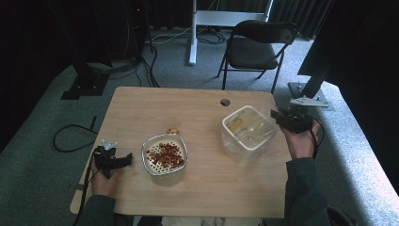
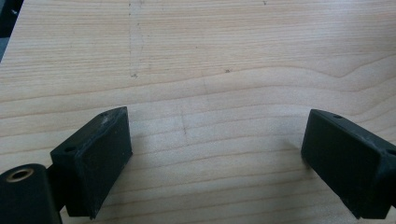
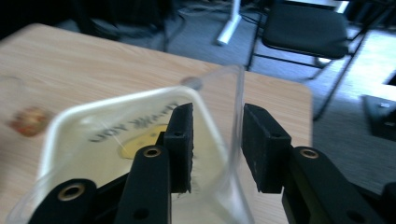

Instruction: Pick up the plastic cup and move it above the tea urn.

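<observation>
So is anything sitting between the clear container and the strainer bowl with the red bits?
No. Bare table lies between the clear container, whose rim the right gripper straddles, and the strainer bowl.

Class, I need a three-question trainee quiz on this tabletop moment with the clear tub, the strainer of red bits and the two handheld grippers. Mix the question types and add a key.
1. True or false: the right gripper has its jaws on either side of the clear tub's wall.
2. The left gripper is: A) shut on the strainer, B) open above bare table, C) inside the tub.
3. What does the white strainer hold?

Key
1. True: one jaw is inside the wall, one outside; whether they touch it is not clear.
2. B.
3. Small red pieces; one stray bit lies on the table beyond it.
</observation>
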Tool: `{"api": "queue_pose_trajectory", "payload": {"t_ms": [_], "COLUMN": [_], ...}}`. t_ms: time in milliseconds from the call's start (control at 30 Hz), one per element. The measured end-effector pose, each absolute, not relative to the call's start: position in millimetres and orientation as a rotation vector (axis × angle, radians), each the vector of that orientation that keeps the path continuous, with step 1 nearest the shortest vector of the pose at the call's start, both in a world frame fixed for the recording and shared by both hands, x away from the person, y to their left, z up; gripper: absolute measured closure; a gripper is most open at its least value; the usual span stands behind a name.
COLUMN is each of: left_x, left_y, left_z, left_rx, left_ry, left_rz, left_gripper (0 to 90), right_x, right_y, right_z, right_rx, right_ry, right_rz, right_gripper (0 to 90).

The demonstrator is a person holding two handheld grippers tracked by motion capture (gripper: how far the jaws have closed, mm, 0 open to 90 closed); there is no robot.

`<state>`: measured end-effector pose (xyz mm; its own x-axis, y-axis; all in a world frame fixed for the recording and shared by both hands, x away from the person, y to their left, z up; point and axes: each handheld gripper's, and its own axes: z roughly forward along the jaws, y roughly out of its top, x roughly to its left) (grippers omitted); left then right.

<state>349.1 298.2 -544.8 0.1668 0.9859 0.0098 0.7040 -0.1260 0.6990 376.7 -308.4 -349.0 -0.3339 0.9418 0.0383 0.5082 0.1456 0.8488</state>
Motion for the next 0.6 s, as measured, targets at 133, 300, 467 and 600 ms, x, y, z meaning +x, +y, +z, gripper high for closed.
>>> {"api": "queue_pose_trajectory", "payload": {"t_ms": [133, 300, 467, 600], "left_x": [349.1, 349.1, 349.1, 349.2], "left_y": [298.2, 298.2, 298.2, 298.2], "left_z": [-544.8, -544.8, -544.9, -544.8], "left_rx": [1.895, 1.894, 1.894, 1.894], "left_ry": [1.594, 1.595, 1.594, 1.594], "left_rz": [0.66, 0.661, 0.662, 0.662], "left_gripper": [9.1, 9.1, 9.1, 9.1], "right_x": [374.7, 376.8, 379.7, 380.9], "right_y": [-309.7, -307.6, -305.0, -301.7], "right_z": [-350.3, -354.5, -349.0, -348.9], "right_rx": [1.384, 1.368, 1.324, 1.296], "right_ry": [1.916, 1.889, 1.826, 1.851], "right_rz": [1.087, 0.98, 0.936, 0.951], "right_gripper": [61.8, 83.8, 85.0, 61.8]}}
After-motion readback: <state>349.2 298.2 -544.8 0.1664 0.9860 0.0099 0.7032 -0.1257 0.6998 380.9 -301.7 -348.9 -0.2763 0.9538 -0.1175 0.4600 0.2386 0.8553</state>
